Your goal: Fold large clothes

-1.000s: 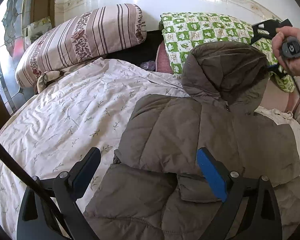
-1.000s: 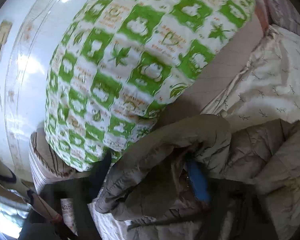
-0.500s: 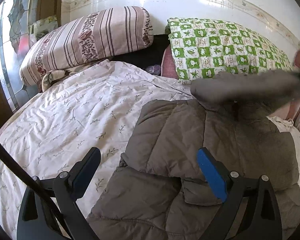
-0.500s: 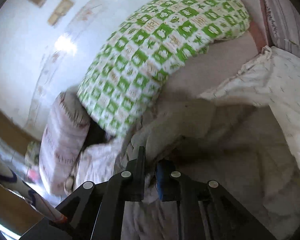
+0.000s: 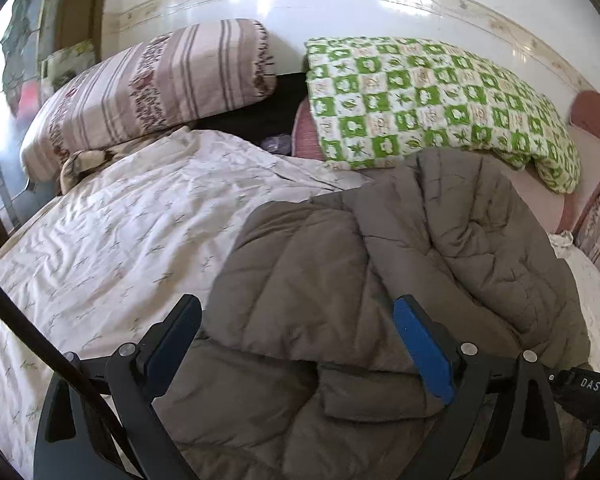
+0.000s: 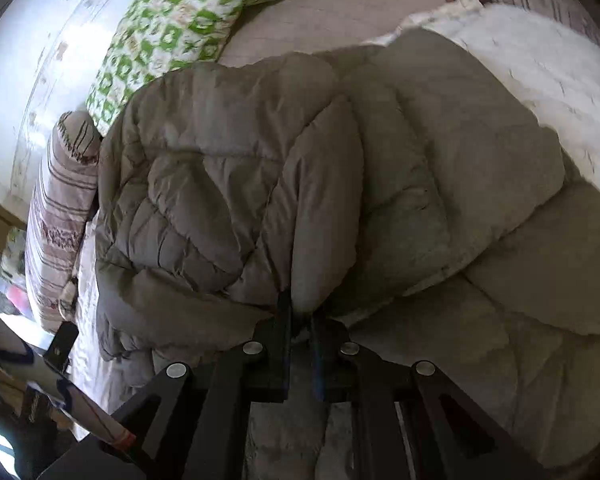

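A grey-brown quilted hooded jacket [image 5: 340, 280] lies on the bed, its hood folded down over its back. My left gripper [image 5: 296, 340] is open, its blue pads spread wide just above the jacket's near part, holding nothing. My right gripper [image 6: 300, 316] is shut on a fold of the jacket's hood [image 6: 316, 200], which is pulled toward the camera over the jacket's body. In the left wrist view a black part of the right tool [image 5: 588, 388] shows at the lower right edge.
The bed has a white floral quilt [image 5: 120, 240]. A striped pillow [image 5: 152, 88] and a green checked pillow [image 5: 420, 100] lie at the head by the white wall. A bed rail [image 5: 596, 196] and a striped cloth are at the right.
My right gripper has pulled the hood from the green pillow down over the jacket's back toward the near side. My left gripper stayed open and nearly still.
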Demonstrator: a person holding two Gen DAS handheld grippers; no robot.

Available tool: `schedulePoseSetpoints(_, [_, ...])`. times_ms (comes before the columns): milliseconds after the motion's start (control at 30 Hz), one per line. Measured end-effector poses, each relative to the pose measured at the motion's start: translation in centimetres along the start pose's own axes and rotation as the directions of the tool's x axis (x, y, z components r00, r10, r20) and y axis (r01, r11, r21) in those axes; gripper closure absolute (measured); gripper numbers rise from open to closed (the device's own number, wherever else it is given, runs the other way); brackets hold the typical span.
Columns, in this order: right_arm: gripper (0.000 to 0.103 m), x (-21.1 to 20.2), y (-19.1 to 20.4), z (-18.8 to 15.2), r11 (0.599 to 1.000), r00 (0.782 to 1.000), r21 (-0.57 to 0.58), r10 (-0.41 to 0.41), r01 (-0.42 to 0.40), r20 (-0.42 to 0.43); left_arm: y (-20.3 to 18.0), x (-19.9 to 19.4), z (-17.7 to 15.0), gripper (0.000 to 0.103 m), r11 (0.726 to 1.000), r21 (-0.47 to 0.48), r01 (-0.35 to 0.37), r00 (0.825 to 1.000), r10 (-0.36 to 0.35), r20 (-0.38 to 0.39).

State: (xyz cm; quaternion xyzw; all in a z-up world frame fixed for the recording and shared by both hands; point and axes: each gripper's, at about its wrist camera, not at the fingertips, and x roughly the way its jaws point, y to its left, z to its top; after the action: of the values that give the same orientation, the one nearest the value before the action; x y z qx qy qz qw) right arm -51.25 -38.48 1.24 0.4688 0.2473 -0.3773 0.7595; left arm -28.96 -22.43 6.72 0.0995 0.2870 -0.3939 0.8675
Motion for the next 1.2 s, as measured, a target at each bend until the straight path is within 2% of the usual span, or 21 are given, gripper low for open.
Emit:
schedulePoseSetpoints(167, [0.093, -0.3, 0.4, -0.8, 0.997, 1.0, -0.075, -0.018, 0.019, 0.024, -2.6, 0.4, 1.1, 0.006, 0.997, 0.023, 0.072, 0.996, -0.073, 0.043])
schedulePoseSetpoints(233, [0.093, -0.4, 0.2, -1.2, 0.996, 1.0, -0.085, -0.01, 0.012, 0.026, -3.8, 1.2, 1.1, 0.006, 0.996, 0.06, 0.061, 0.997, -0.063, 0.042])
schedulePoseSetpoints(300, [0.093, -0.4, 0.2, -1.0, 0.996, 1.0, -0.089, -0.004, 0.006, 0.02, -4.3, 3.1, 0.7, 0.006, 0.994, 0.108, -0.004, 1.0, 0.006, -0.019])
schedulePoseSetpoints(367, [0.087, -0.7, 0.3, -0.8, 0.996, 1.0, -0.091, 0.017, -0.015, 0.011, -4.6, 6.4, -0.4, 0.005, 0.981, 0.181, -0.07, 0.985, 0.097, -0.143])
schedulePoseSetpoints(433, [0.082, -1.3, 0.2, -0.5, 0.995, 1.0, -0.092, 0.03, -0.03, -0.004, -4.0, 7.0, -0.8, 0.005, 0.988, 0.147, -0.056, 0.981, 0.081, -0.175])
schedulePoseSetpoints(467, [0.073, -1.9, 0.2, -0.3, 0.995, 1.0, -0.094, 0.025, -0.026, -0.012, -4.0, 7.0, -0.8, 0.005, 0.987, 0.151, -0.056, 0.981, 0.082, -0.173])
schedulePoseSetpoints(500, [0.069, -2.6, 0.0, -0.4, 0.995, 1.0, -0.095, 0.021, -0.022, -0.01, -4.2, 6.9, -0.8, 0.005, 0.984, 0.168, -0.062, 0.982, 0.09, -0.167])
schedulePoseSetpoints(633, [0.067, -6.5, -0.5, 0.3, 0.996, 0.997, -0.087, 0.039, -0.034, 0.061, -4.2, 6.8, -1.2, 0.005, 0.983, 0.172, -0.065, 0.983, 0.093, -0.157])
schedulePoseSetpoints(800, [0.067, -8.5, 2.1, 2.8, 0.975, 0.98, -0.211, -0.025, 0.067, 0.196, -4.2, 6.6, -1.3, 0.005, 0.984, 0.168, -0.066, 0.984, 0.092, -0.153])
schedulePoseSetpoints(933, [0.067, -5.7, 3.8, 5.0, 0.95, 0.973, -0.283, -0.07, 0.133, 0.22, -3.9, 6.6, -1.2, 0.005, 0.985, 0.161, -0.058, 0.985, 0.083, -0.152])
schedulePoseSetpoints(1000, [0.067, -3.0, 3.3, 5.9, 0.939, 0.975, -0.296, -0.125, 0.177, 0.185, -3.8, 6.7, -1.2, 0.005, 0.986, 0.158, -0.056, 0.985, 0.08, -0.152])
schedulePoseSetpoints(1100, [0.066, 1.2, 1.4, 5.9, 0.927, 0.976, -0.306, -0.205, 0.218, 0.075, -3.9, 6.7, -1.3, 0.005, 0.985, 0.162, -0.057, 0.985, 0.082, -0.149])
schedulePoseSetpoints(1200, [0.066, 2.6, 0.4, 5.2, 0.919, 0.975, -0.325, -0.207, 0.223, 0.084, -4.1, 6.8, -1.4, 0.005, 0.984, 0.171, -0.054, 0.986, 0.08, -0.147])
